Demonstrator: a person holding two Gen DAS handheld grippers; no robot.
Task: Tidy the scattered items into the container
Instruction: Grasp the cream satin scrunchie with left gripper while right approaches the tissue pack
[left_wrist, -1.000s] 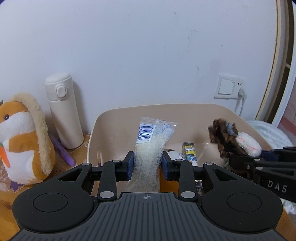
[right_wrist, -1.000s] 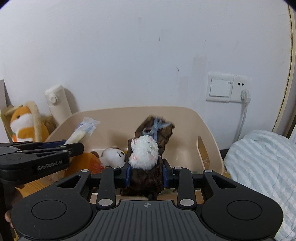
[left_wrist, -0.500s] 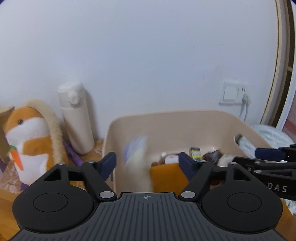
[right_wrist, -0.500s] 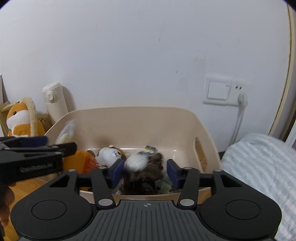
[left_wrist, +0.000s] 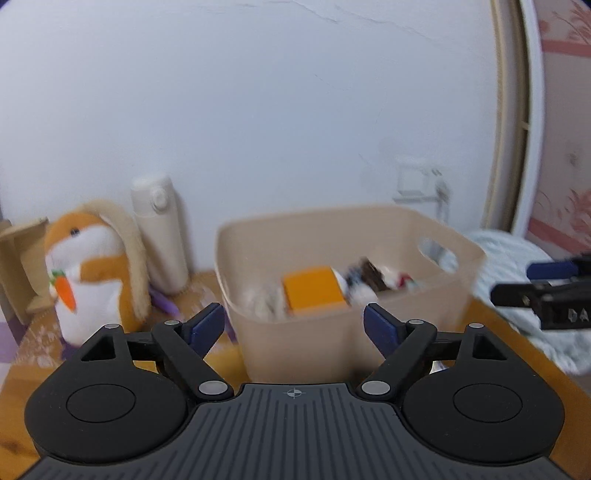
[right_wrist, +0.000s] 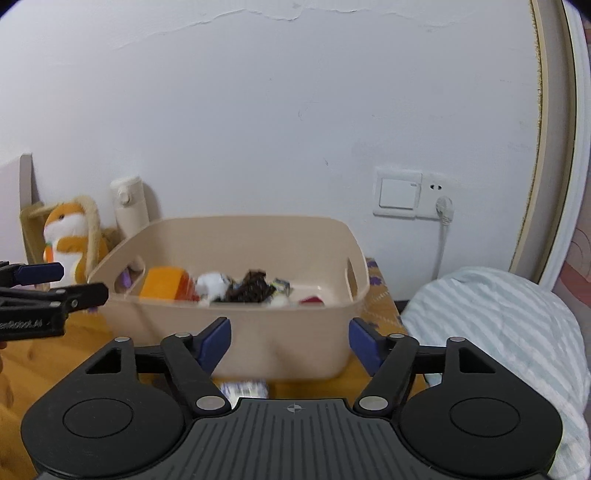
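While both my grippers hang before beige bin (right_wrist: 258, 332), left gripper (left_wrist: 293, 326) spread wide, right gripper (right_wrist: 290, 343) likewise, both empty; orange block (right_wrist: 164, 282), brown scrunchie (right_wrist: 251, 290) inside bin; "GenRobot.AI" print blurred.

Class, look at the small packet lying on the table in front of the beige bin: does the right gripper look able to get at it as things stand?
Probably yes. The right gripper is open and empty, and the small packet lies on the table just below it, on the near side of the beige bin; nothing visible sits between them.
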